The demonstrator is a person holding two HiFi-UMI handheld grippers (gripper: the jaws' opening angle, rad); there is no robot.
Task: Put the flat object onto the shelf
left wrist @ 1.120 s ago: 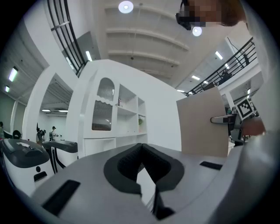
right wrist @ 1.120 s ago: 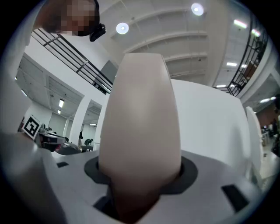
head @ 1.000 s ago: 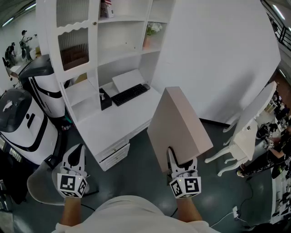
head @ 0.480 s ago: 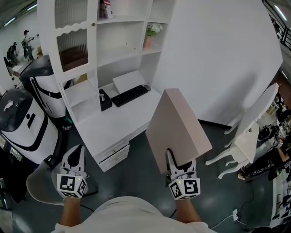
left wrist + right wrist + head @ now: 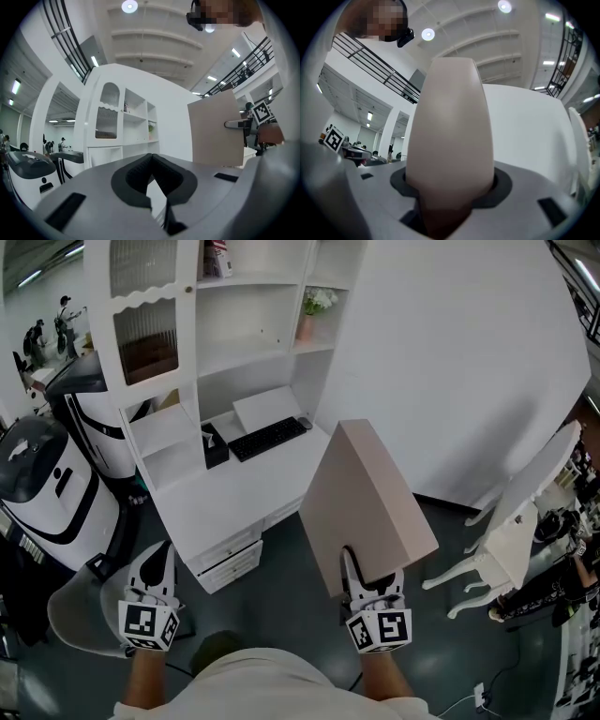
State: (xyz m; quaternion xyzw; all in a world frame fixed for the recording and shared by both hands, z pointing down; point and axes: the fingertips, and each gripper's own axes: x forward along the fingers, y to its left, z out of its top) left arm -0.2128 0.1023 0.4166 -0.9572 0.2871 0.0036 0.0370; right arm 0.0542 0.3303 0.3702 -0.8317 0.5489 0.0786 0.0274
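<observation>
Gripping the board (image 5: 370, 493) in the right tongs (image 5: 361, 568), with left tongs (image 5: 157, 557) shut and empty. Yet to set it on the shelf (image 5: 246, 352) ahead.

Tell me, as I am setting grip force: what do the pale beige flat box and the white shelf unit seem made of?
The pale beige flat box, clamped in the right gripper, looks like matte cardboard or coated board: dull faces, crisp edges, no gloss; which, I cannot tell. The white shelf unit looks like painted or laminated wood board: smooth panels, scalloped door trim.
</observation>
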